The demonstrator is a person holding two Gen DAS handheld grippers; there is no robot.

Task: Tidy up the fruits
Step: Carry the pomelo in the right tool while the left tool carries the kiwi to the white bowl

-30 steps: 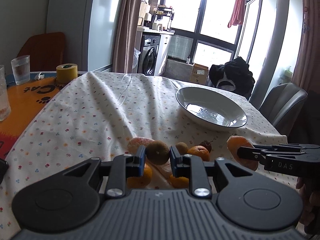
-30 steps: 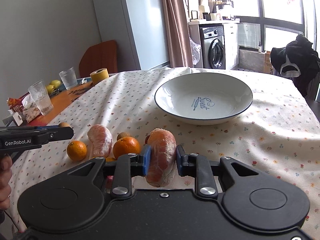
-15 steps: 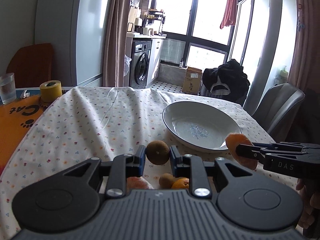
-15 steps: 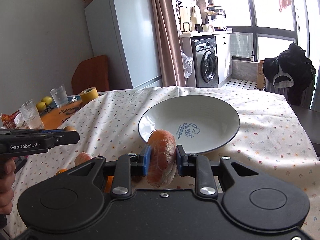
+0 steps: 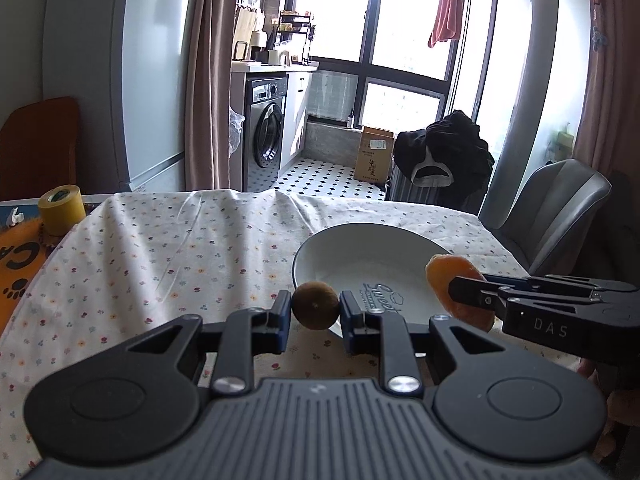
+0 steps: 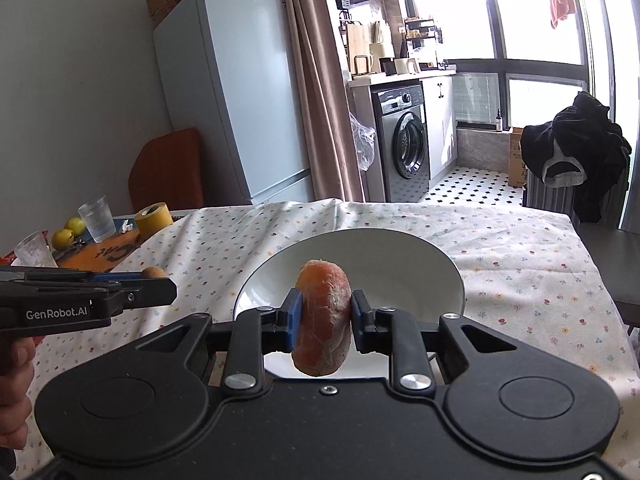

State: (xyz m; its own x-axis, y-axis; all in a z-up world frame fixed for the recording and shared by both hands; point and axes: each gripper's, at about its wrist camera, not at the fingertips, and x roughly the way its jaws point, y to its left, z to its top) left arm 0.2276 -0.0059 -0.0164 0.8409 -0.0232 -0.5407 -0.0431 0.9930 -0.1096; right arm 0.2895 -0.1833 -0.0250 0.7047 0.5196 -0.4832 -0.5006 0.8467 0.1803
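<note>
My left gripper (image 5: 315,312) is shut on a small brown kiwi-like fruit (image 5: 315,305), held above the flowered cloth just left of the white bowl (image 5: 360,248). My right gripper (image 6: 323,312) is shut on a peeled orange fruit (image 6: 323,320) and hangs over the near rim of the white bowl (image 6: 400,256). The left wrist view shows the right gripper (image 5: 460,296) from the side with the peeled fruit (image 5: 444,276) over the bowl's right part. In the right wrist view the left gripper (image 6: 160,280) sits at the left with the brown fruit (image 6: 154,272). The bowl looks empty.
A yellow tape roll (image 5: 60,208) and an orange mat (image 5: 16,252) lie at the table's left edge. Two glasses (image 6: 94,218) and yellow fruits (image 6: 74,226) stand there too. A grey chair (image 5: 552,216) is at the right; a person's hand (image 6: 12,380) holds the left gripper.
Both grippers rose from the fruit pile and moved forward to the bowl, each carrying its fruit. The remaining fruits on the cloth have dropped out of view.
</note>
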